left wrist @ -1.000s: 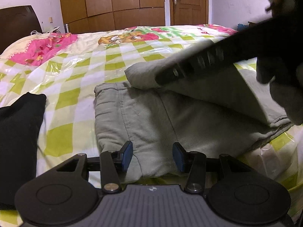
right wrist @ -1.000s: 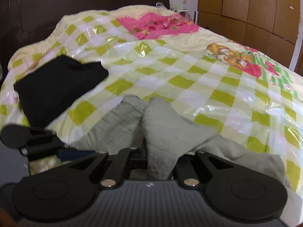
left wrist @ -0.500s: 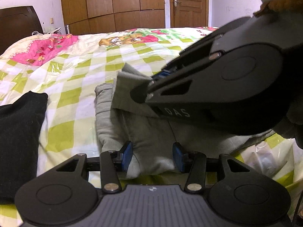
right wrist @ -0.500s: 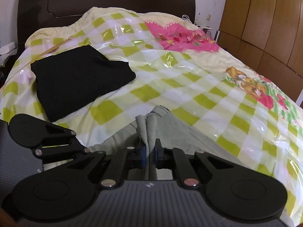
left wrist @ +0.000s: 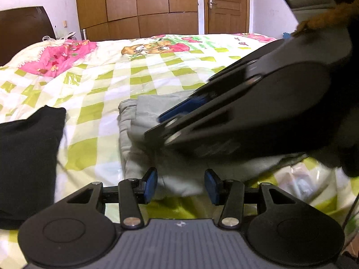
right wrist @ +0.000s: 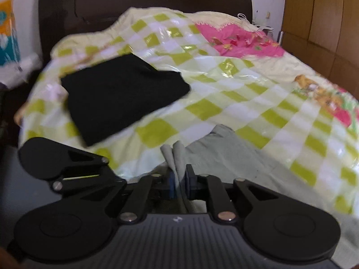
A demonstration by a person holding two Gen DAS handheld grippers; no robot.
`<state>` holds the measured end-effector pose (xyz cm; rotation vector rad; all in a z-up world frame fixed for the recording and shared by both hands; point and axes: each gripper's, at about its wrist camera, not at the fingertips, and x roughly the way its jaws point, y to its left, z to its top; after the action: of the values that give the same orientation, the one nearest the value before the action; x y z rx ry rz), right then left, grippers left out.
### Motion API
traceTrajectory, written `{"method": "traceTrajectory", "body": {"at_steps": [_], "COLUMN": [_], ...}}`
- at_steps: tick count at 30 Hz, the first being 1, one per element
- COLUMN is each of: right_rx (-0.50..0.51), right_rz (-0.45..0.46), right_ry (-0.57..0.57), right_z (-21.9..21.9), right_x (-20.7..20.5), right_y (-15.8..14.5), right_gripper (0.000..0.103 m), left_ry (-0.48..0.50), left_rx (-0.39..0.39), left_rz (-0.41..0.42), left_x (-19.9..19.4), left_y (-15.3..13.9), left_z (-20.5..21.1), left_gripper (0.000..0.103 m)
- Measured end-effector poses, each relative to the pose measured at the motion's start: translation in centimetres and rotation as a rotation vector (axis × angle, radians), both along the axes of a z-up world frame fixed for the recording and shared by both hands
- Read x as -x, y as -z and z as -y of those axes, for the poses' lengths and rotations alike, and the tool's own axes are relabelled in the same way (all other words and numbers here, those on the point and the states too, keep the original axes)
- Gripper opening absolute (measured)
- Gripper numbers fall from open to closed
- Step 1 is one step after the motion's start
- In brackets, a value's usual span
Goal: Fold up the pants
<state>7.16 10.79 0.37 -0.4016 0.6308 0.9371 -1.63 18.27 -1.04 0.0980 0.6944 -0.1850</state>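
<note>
On the checked bedspread (left wrist: 107,85) before the wooden wardrobe (left wrist: 136,6), the right gripper (right wrist: 179,185) pinches the grey pants (right wrist: 226,157), the left gripper (left wrist: 180,185) gapes beside them, and only the right wrist view shows the headboard (right wrist: 143,4).

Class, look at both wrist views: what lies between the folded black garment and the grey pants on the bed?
Only bare checkered bedspread separates the black garment from the grey pants; the right wrist view shows it best, and the left wrist view agrees.

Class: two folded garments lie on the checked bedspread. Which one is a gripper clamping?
The grey-green cotton pants: the right gripper pinches their fabric edge. The black folded garment lies apart, untouched.
</note>
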Motion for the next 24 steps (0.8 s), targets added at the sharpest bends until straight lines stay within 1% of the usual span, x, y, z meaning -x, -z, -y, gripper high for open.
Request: {"method": "traceTrajectory", "body": {"at_steps": [3,4,5,8,11,14,16,18,20,23,24], "right_rx": [-0.042,-0.066,-0.088,-0.125,-0.119,-0.066,-0.045,-0.065,-0.13,-0.279,-0.328], "right_rz": [-0.015,-0.034,-0.048,-0.065,-0.06,-0.032,-0.042,-0.093,-0.204,-0.421,-0.473], "right_ry": [-0.003,-0.012,-0.007,0.077,0.234,0.456,0.617,0.726,0.806,0.847,0.835], "right_z": [2.2,3.1,4.0,7.3,12.3,18.5,22.9,26.8,30.3,33.8,34.4], "right_x": [0.4,0.4,0.4,0.3,-0.6,-1.9,-2.6,-3.0,-3.6,-4.8,-5.1], "right_y": [-1.3,-1.8,-2.3,-3.7,-4.3,-4.2,-3.7,-3.0,-1.7,1.2,1.9], "right_gripper": [0.027,0.035,0.041,0.041,0.041,0.041,0.042,0.042,0.044,0.044,0.044], "left_ry": [0.004,0.005,0.004,-0.005,0.006,0.029,0.055,0.101,0.143,0.183,0.186], "left_rx": [-0.021,-0.04,-0.058,-0.082,-0.083,-0.065,-0.037,-0.018,-0.031,-0.074,-0.079], "left_rz": [-0.008,-0.006,-0.004,0.009,0.044,0.084,0.094,0.085,0.054,-0.039,-0.068], "left_x": [0.5,0.6,0.7,0.9,1.0,-0.6,-2.2,-3.7,-5.2,-7.0,-7.3], "left_y": [-0.9,-1.2,-1.5,-2.8,-3.8,-4.4,-4.4,-4.2,-3.3,-1.2,-0.7], "left_z": [0.2,0.2,0.3,0.3,0.6,2.2,3.8,5.7,7.4,9.1,9.4], "left_gripper": [0.058,0.058,0.058,0.058,0.058,0.058,0.058,0.059,0.059,0.059,0.059]}}
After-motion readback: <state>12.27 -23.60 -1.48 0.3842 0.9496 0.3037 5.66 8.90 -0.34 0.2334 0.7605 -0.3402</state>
